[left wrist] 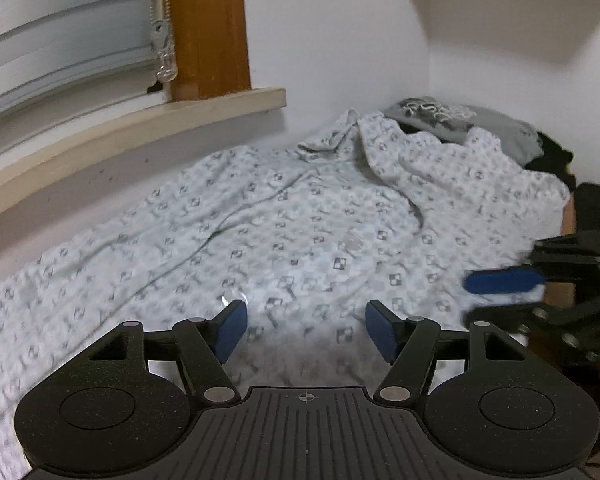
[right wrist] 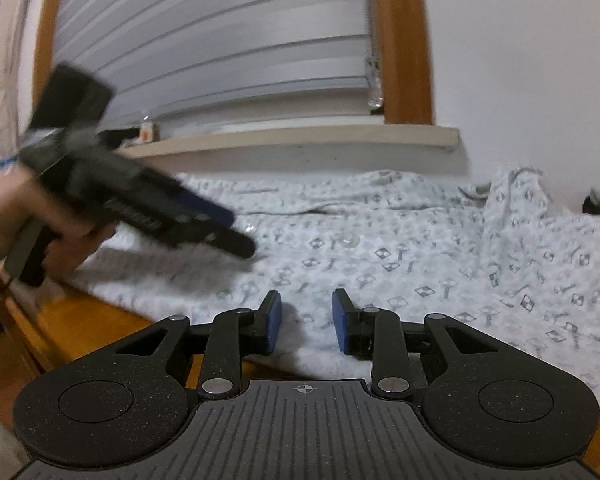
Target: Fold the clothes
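One patterned garment (left wrist: 292, 224) spread out; grey shirt (left wrist: 480, 124) half buried behind it. Left gripper (left wrist: 306, 330) and right gripper (right wrist: 306, 320) both released, motion-blurred.

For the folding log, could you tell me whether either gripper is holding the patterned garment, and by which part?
Nothing is held. The left gripper and right gripper both have open jaws above the patterned garment, with no fabric pinched.

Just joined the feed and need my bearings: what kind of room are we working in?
Probably a room in a home, perhaps a bedroom. A window with closed white blinds in a wooden frame sits above a sill, and the patterned garment lies spread below it, with more clothes piled in the corner.
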### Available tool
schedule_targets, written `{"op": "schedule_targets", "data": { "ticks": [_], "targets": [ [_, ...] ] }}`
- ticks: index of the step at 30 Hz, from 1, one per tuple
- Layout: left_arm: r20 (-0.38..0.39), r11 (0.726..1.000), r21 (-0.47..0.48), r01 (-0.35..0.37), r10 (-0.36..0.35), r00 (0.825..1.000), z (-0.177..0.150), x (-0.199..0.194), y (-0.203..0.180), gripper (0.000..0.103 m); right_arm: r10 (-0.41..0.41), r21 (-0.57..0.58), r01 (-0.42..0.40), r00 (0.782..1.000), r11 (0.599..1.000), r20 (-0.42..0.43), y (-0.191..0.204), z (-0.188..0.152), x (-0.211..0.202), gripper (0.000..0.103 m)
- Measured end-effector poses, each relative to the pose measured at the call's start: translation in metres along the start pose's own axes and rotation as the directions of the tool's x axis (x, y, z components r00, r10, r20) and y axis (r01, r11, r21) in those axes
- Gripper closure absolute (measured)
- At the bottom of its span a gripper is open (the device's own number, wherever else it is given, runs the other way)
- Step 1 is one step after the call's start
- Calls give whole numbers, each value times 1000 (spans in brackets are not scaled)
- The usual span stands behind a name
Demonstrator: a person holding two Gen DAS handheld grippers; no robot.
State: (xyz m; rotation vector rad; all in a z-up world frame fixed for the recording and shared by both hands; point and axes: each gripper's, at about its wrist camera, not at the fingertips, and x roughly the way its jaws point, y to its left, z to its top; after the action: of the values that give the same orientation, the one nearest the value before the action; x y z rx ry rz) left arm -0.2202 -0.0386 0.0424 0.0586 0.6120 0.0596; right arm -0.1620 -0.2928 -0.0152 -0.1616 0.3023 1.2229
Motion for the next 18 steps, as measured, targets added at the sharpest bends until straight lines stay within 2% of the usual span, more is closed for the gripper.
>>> {"op": "schedule_targets", "data": {
  "ticks": [6,9,11,14,18],
  "targets": [
    [2,1000,3,8,-8,1000,2,3,17,33,50,-20,-50,999,999,-11,-8,-8,-26,74],
    [-20,1000,9,10,-9,1000,-6,5,25,32,61,-11,-61,998,998,-22,-11,-5,-25,74],
    [-35,999,-25,25,-26,999,-11,5,31,32,67,-4,-68,997,998,-30,-14,-1,-21,74],
    [-42,996,-67,60,-63,997,-16,2,38,30,39,18,-39,999,999,5,-19,6,-18,72],
    [-58,998,-39,56,-58,997,-21,-2,38,27,-26,32,26,1000,999,1,-21,7,-6,69]
  ]
}}
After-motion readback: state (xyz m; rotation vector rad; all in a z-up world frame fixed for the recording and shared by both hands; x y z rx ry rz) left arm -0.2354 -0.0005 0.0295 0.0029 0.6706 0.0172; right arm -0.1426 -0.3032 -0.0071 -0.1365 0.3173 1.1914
